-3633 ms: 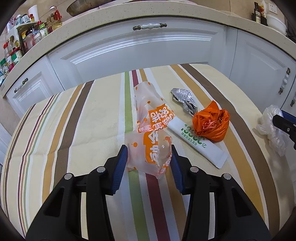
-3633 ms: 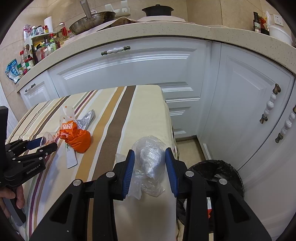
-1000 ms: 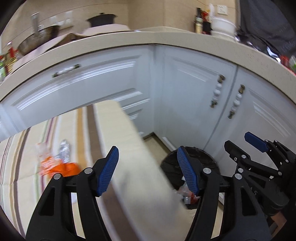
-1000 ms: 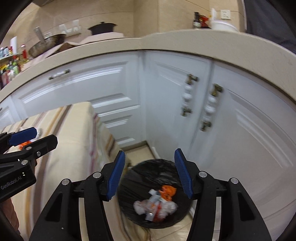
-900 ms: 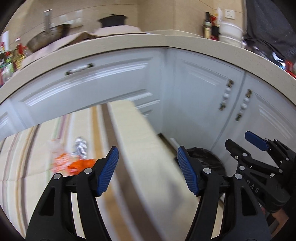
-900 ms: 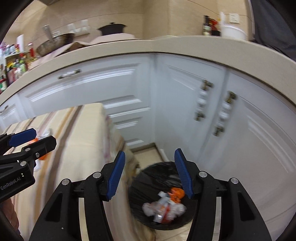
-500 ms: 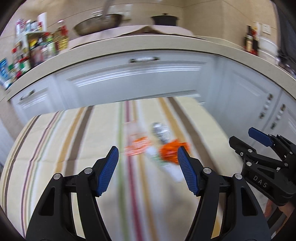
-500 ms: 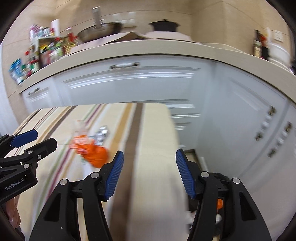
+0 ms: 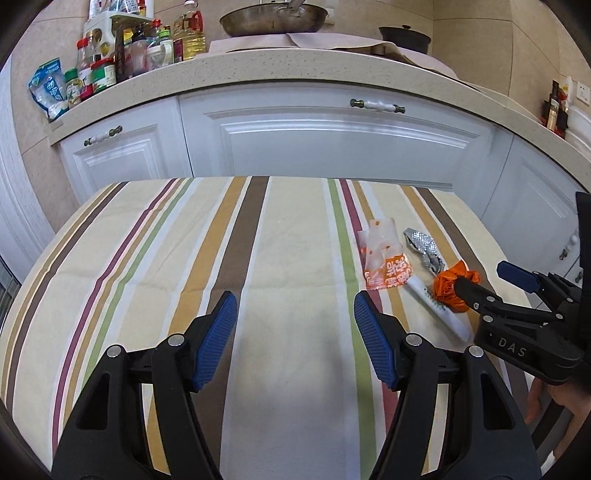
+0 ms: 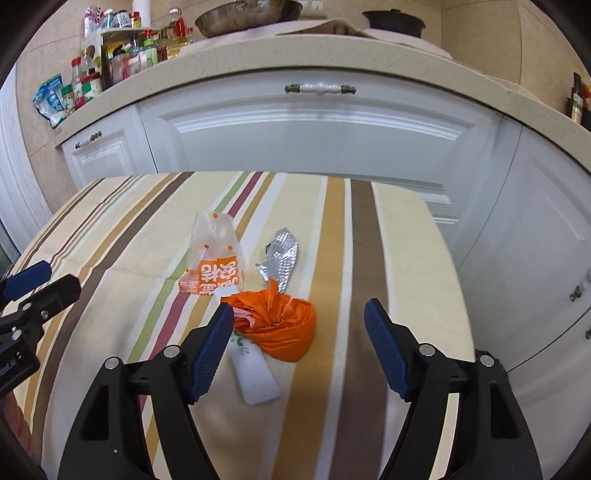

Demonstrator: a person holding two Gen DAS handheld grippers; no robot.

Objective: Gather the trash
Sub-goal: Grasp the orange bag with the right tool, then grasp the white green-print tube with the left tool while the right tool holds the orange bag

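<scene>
On the striped tablecloth (image 9: 295, 236) lie four scraps in a cluster: a clear and orange snack wrapper (image 9: 384, 260) (image 10: 216, 254), a crumpled foil piece (image 9: 423, 249) (image 10: 280, 258), a white paper sleeve (image 9: 439, 310) (image 10: 253, 373) and a balled orange bag (image 9: 448, 290) (image 10: 284, 325). My left gripper (image 9: 295, 325) is open over bare cloth, left of the cluster. My right gripper (image 10: 299, 338) hangs just in front of the orange bag, its jaws opening and nothing pressed between them. In the left wrist view the right gripper (image 9: 491, 282) covers part of the bag.
White cabinet doors (image 10: 317, 133) stand behind the table under a beige counter (image 9: 295, 66) with bottles (image 9: 110, 55), a pan (image 9: 273, 16) and a pot (image 10: 393, 20). The black bin's rim (image 10: 489, 356) shows past the table's right edge. The cloth's left half holds no scraps.
Both grippers swung left from the bin by the cabinets back over the table. The right jaws widened. The scraps on the cloth have not moved.
</scene>
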